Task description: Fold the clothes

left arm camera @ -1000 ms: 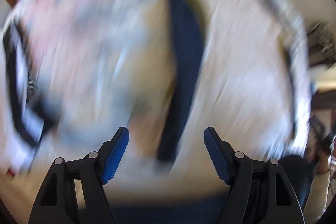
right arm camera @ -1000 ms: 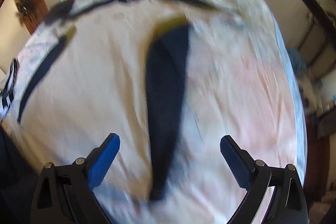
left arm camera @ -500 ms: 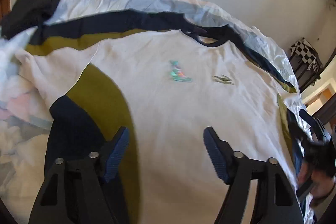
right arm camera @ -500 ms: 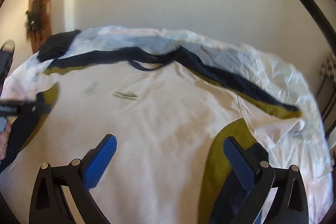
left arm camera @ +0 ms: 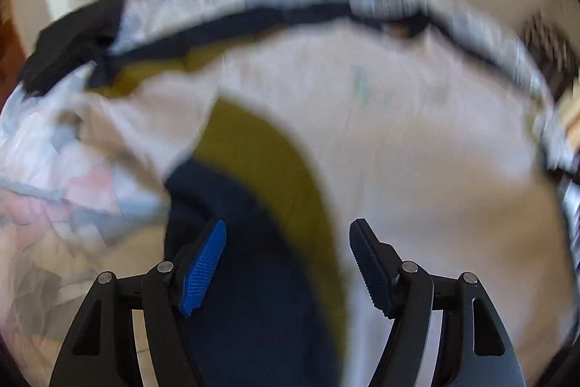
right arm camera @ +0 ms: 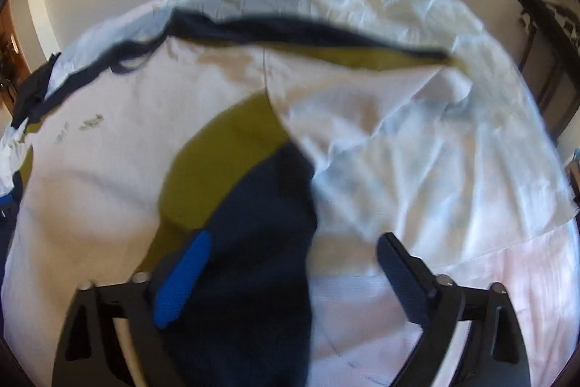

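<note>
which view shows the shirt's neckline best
The right wrist view: the dark collar of the white shirt is fairly sharp at upper left. In the left wrist view, the collar is only a motion-blurred smear.

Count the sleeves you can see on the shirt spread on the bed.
2. One sleeve lies at the left of the shirt in the left wrist view; the other sleeve lies at its right in the right wrist view. None seems hidden.

Cream, olive and navy shirt [left arm camera: 417,147] spread flat.
</note>
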